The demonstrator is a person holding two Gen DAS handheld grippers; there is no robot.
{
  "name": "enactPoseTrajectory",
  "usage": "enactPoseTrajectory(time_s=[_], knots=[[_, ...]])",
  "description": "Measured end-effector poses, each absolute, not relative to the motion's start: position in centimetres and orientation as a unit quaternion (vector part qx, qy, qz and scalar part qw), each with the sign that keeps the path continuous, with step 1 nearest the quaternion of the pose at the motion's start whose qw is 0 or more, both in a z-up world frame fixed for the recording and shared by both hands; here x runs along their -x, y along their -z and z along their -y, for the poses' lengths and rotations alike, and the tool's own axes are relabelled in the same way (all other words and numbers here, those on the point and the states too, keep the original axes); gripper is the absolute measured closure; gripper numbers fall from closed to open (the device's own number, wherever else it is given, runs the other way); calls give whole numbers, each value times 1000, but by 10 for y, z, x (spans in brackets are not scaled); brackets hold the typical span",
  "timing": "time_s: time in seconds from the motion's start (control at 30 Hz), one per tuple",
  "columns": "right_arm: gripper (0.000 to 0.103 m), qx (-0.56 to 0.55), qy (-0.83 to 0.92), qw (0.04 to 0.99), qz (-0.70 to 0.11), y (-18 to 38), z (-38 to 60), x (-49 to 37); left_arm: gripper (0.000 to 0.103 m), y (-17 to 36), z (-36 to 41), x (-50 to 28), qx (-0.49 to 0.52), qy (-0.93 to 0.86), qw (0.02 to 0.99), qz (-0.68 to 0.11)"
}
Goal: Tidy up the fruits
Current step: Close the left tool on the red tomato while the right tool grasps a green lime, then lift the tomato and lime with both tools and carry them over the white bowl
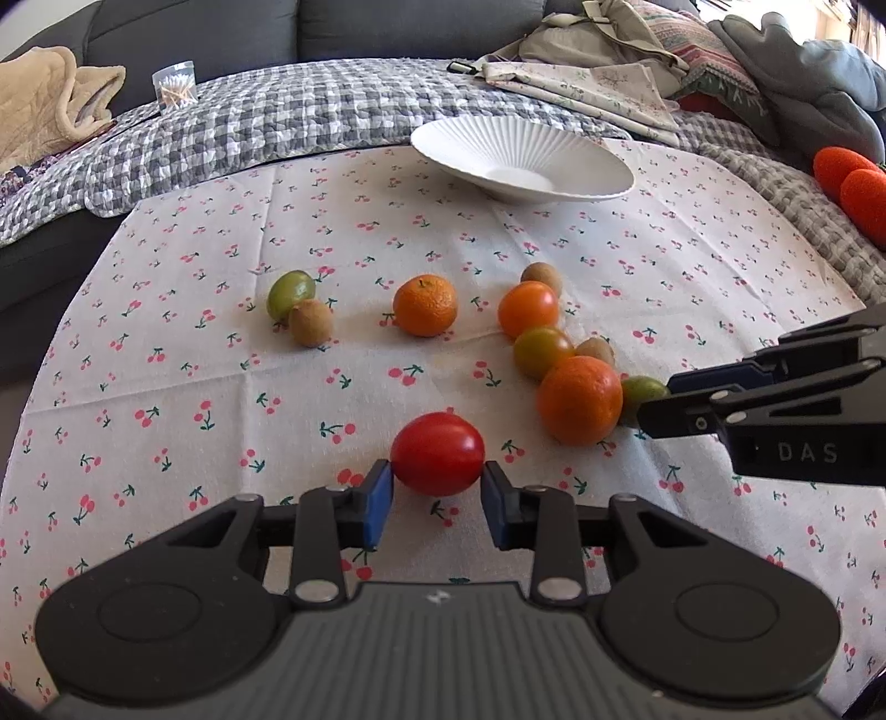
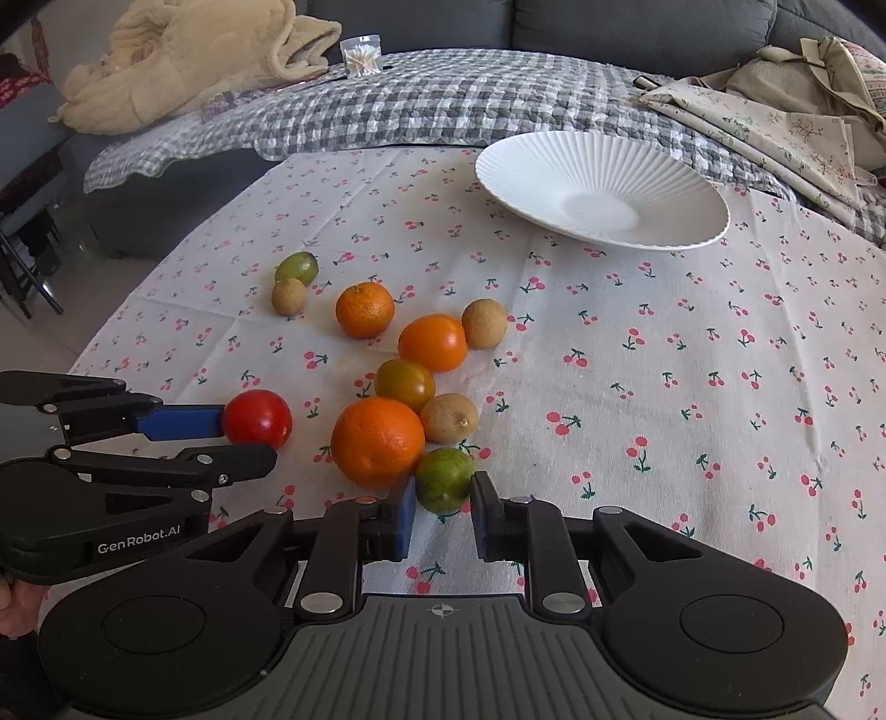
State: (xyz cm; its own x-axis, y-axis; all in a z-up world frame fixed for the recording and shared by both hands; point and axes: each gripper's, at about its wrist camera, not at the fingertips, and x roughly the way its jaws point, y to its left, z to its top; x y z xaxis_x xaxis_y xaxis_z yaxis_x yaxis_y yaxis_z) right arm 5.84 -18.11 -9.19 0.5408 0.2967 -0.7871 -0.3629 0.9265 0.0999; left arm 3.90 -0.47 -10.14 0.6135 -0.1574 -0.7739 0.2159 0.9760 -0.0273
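My left gripper [image 1: 437, 482] is shut on a red tomato [image 1: 437, 453], both pads touching its sides; the tomato also shows in the right wrist view [image 2: 256, 418]. My right gripper [image 2: 442, 498] is shut on a small green lime [image 2: 444, 479], with both pads against its sides, next to a large orange [image 2: 378, 441]. Several other fruits lie in a cluster on the cherry-print cloth [image 2: 664, 387]: a smaller orange [image 2: 365, 309], an orange tomato [image 2: 432, 342] and a greenish tomato [image 2: 405, 381]. An empty white ribbed plate [image 2: 554, 160] stands at the back.
A checked grey blanket [image 2: 415, 105] and a dark sofa lie behind the table. A clear box of cotton swabs [image 2: 361, 54] stands on the blanket. Folded fabrics [image 2: 775, 116] lie at the back right, a beige blanket [image 2: 183, 55] at the back left.
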Motion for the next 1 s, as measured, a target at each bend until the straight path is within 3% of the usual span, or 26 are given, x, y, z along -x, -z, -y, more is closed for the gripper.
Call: enactPoseTrajectory(time_s=[0.13, 0.17, 0.2, 0.27, 0.37, 0.4, 0.43, 0.47, 0.6, 0.8, 0.83, 0.87, 1.0], knots=[[86, 22, -188, 876, -443, 86, 189, -58, 73, 94, 2, -37, -24, 109, 901, -419], [89, 16, -186, 876, -445, 85, 193, -58, 79, 90, 1, -37, -21, 110, 903, -415], [99, 7, -182, 876, -446, 83, 198, -59, 92, 87, 0, -37, -18, 111, 905, -410], [103, -6, -175, 877, -447, 80, 206, -60, 98, 82, -3, -37, -12, 110, 907, -407], [102, -19, -186, 873, -451, 82, 214, -63, 96, 86, -3, -40, -13, 108, 904, -413], [95, -23, -183, 872, -453, 84, 215, -64, 95, 87, -2, -40, -12, 106, 905, -412], [94, -17, -187, 870, -456, 86, 214, -63, 94, 88, -2, -40, -12, 106, 905, -412], [93, -11, -190, 870, -456, 88, 212, -62, 89, 88, -3, -40, -12, 108, 904, -414], [76, -10, -189, 873, -449, 93, 207, -69, 52, 95, -5, -45, -4, 99, 900, -425], [74, 6, -205, 869, -451, 103, 192, -78, 53, 108, 4, -50, -30, 104, 898, -426], [74, 7, -205, 868, -452, 105, 191, -79, 55, 109, 6, -52, -35, 104, 899, -424], [74, 6, -205, 867, -455, 108, 191, -81, 66, 110, 7, -54, -41, 106, 899, -423], [76, 10, -207, 868, -451, 106, 193, -79, 67, 111, 9, -52, -57, 109, 899, -421]])
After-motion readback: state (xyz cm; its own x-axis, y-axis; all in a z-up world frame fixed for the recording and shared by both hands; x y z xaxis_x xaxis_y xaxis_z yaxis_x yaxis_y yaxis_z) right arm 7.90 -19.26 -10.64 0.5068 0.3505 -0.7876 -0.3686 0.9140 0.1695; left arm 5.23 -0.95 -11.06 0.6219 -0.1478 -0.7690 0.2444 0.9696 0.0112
